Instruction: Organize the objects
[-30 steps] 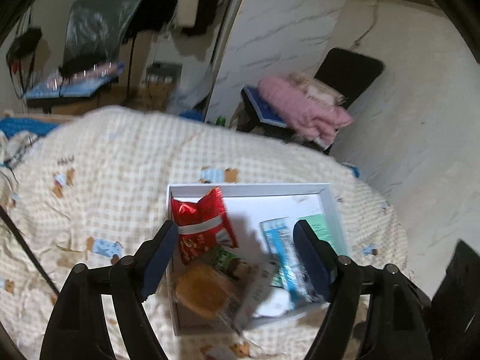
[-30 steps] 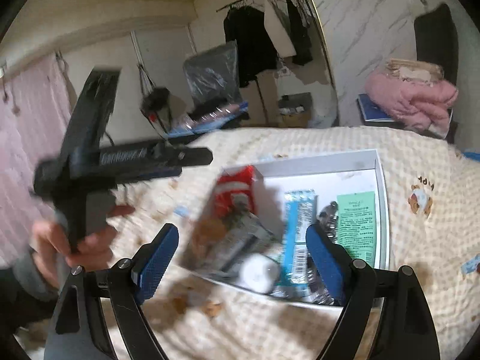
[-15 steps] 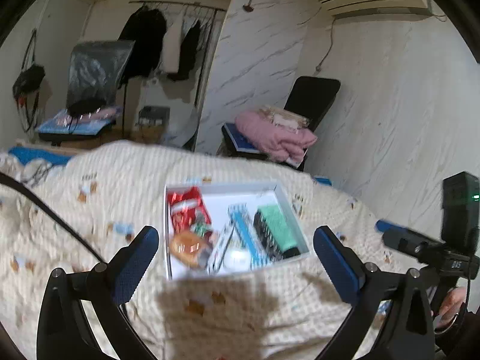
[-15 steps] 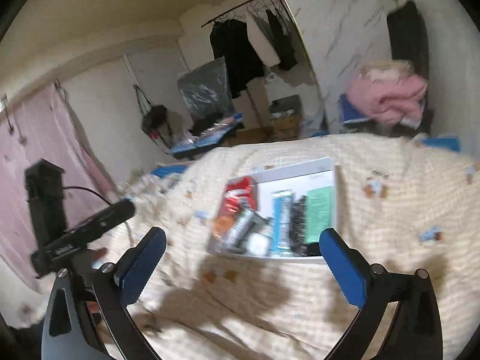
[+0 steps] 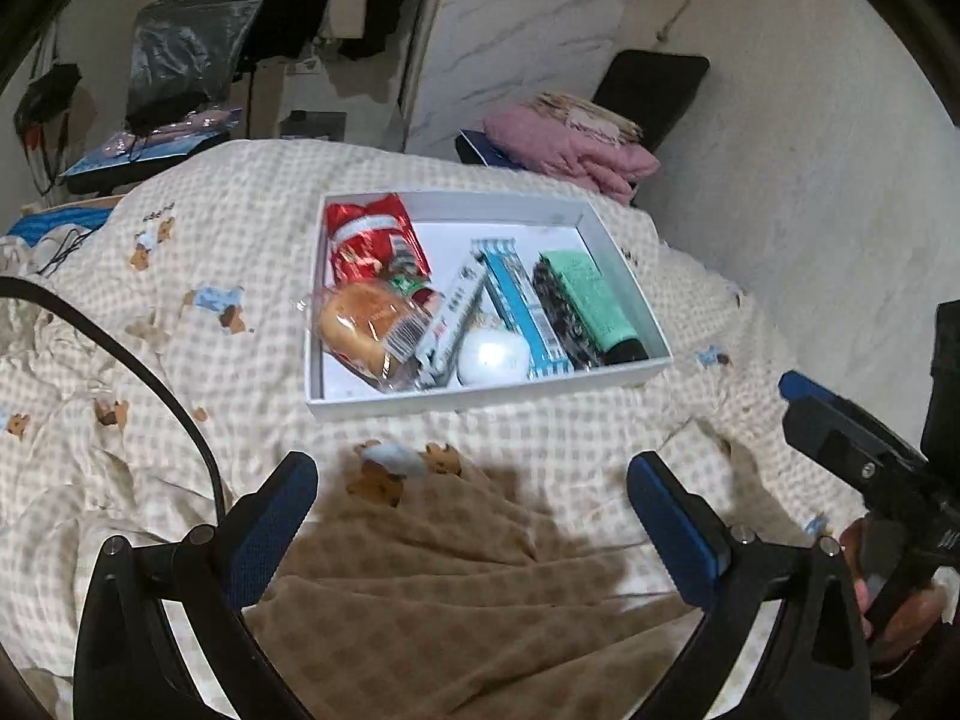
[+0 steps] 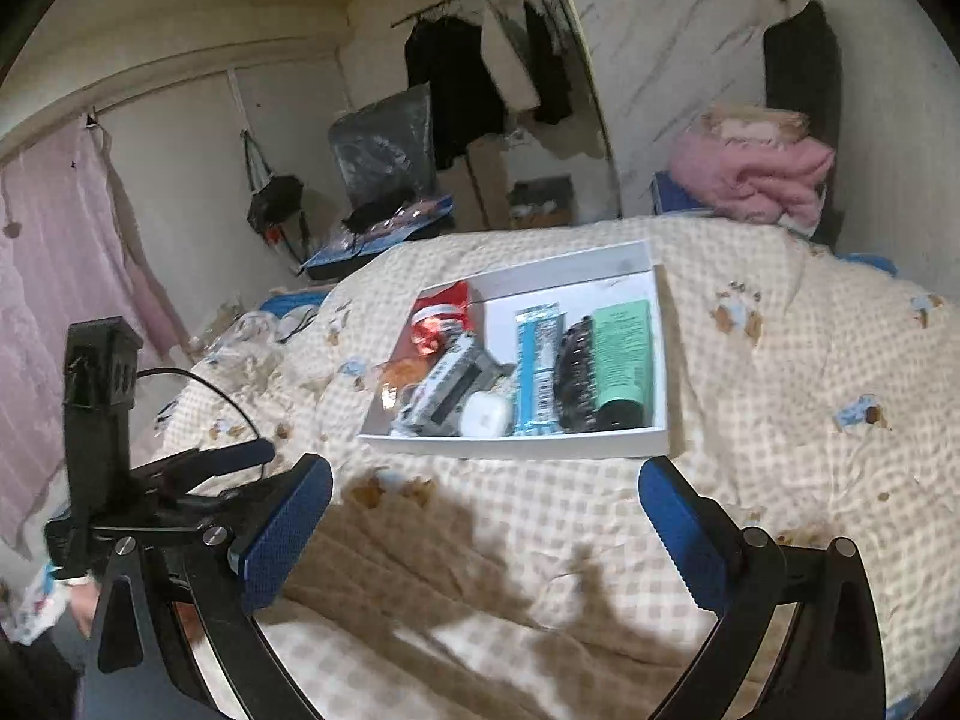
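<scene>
Right now both of your tools stand wide with nothing between their jaws. Your left tool (image 5: pixel 474 504) sits low in its frame over the checked blanket (image 5: pixel 180 276) on the bed, and your right tool (image 6: pixel 486 510) sits low in its own frame over the same blanket. Neither touches the box (image 5: pixel 480 396), which lies above them at frame centre.

Inside the white box, from left to right in the left view: a red packet (image 5: pixel 372 240) at the upper left, a wrapped bun (image 5: pixel 360 330) below it, a grey-white packet (image 5: pixel 450 312), a white round thing (image 5: pixel 492 357), a blue bar (image 5: pixel 522 306), a black patterned item (image 5: pixel 561 312), and a green tube (image 5: pixel 591 294) against the right wall. At the upper right of both frames a pink blanket (image 6: pixel 756 174) sits on a chair.
</scene>
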{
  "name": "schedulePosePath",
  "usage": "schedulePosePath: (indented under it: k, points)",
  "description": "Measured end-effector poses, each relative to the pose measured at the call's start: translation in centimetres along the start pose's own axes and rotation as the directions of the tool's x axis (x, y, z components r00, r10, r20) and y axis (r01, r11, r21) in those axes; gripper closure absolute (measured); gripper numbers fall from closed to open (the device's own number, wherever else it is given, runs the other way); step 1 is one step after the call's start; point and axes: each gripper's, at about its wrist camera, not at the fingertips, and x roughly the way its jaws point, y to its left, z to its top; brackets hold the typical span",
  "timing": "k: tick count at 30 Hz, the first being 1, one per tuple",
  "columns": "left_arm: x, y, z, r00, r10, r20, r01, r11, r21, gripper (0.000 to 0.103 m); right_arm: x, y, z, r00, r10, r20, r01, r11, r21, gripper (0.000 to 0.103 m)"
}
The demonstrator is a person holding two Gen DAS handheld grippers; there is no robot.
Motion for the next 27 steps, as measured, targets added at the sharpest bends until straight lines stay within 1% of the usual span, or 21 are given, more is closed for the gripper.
schedulePosePath:
  k: [2, 4, 7, 9, 17, 22, 27]
  points:
    - [0.3, -0.1, -0.3, 1.000, 0.006, -0.013, -0.006, 1.000, 0.008, 0.000, -0.3, -0.1, -1.6, 0.997, -0.059, 0.056, 0.060, 0.998, -0.010, 0.000]
    - [0.4, -0.2, -0.5, 1.000, 0.010, -0.015, -0.010, 1.000, 0.014, 0.000, -0.1, -0.5, -2.4, 0.993, -0.087, 0.075, 0.087, 0.996, 0.003, 0.000]
    - [0.4, -0.5, -0.6, 1.000, 0.019, -0.010, -0.019, 0.999, 0.028, 0.000, 1.2, -1.3, -2.2, 0.997, -0.079, 0.024, 0.078, 0.997, 0.024, 0.000]
    - [0.6, -0.6, -0.7, 1.000, 0.024, -0.015, -0.023, 0.999, 0.036, 0.000, 1.5, -1.4, -2.3, 0.997, -0.081, 0.012, 0.081, 0.996, 0.028, 0.000]
    - [0.7, -0.4, -0.7, 0.999, 0.029, -0.027, -0.028, 0.999, 0.031, 0.000, 2.0, -1.2, -2.5, 0.996, -0.091, -0.001, 0.091, 0.996, 0.017, 0.000]
    - [1.0, -0.5, -0.8, 0.998, 0.056, -0.033, -0.054, 0.997, 0.047, 0.000, 2.1, -1.2, -2.5, 0.996, -0.091, -0.005, 0.091, 0.996, 0.016, 0.000]
    - [1.0, -0.7, -0.8, 0.998, 0.060, -0.029, -0.058, 0.996, 0.065, 0.000, 2.2, -1.2, -2.6, 0.996, -0.091, -0.009, 0.091, 0.996, 0.015, 0.000]
